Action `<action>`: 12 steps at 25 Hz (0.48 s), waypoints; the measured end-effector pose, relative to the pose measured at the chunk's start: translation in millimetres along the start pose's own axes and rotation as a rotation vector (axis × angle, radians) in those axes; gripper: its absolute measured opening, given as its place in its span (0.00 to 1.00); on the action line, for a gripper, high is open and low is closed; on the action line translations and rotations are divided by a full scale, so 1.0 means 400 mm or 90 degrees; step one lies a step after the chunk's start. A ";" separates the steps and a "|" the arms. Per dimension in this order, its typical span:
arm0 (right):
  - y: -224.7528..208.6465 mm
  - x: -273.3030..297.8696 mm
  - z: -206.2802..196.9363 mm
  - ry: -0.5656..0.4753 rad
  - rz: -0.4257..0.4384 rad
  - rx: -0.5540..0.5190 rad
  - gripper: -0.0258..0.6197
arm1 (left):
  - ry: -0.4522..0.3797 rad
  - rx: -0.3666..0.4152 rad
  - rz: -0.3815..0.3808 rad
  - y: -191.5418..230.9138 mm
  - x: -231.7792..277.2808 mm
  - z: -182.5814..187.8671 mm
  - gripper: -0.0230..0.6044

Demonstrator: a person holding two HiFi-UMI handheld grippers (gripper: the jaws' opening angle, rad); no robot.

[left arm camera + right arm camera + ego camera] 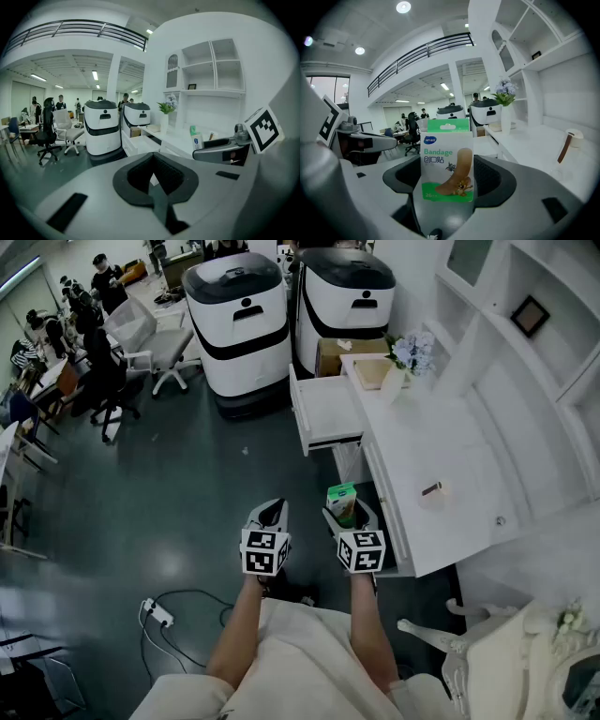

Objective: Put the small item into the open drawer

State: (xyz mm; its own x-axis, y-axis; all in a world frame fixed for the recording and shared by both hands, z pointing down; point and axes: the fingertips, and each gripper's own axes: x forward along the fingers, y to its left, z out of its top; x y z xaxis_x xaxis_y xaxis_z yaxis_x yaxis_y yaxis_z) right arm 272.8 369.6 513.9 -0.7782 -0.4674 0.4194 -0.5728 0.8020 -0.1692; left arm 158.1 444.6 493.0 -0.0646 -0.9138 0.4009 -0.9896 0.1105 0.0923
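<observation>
Beside the white desk (450,456), my right gripper (349,510) clamps the green-and-white cardboard bandage box (446,159), well apart from the open white drawer (323,413); my left gripper (152,180) is closed, empty; the placing is not yet done.

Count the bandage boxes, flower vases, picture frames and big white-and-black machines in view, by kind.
bandage box: 1
flower vase: 1
picture frame: 1
white-and-black machines: 2
Total: 5
</observation>
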 end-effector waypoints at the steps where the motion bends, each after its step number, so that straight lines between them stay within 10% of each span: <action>1: -0.001 0.000 0.000 0.000 0.001 0.000 0.61 | -0.002 0.000 0.000 -0.001 0.000 0.001 0.06; 12: -0.017 0.009 -0.007 -0.003 0.002 0.005 0.61 | -0.003 -0.034 0.029 0.047 -0.021 -0.020 0.06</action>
State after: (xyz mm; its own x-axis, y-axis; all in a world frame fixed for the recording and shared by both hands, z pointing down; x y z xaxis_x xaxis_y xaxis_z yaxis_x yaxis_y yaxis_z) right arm 274.8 363.5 519.2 -0.7813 -0.4670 0.4141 -0.5724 0.8007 -0.1770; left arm 141.1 457.3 498.5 -0.1103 -0.9089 0.4022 -0.9774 0.1727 0.1222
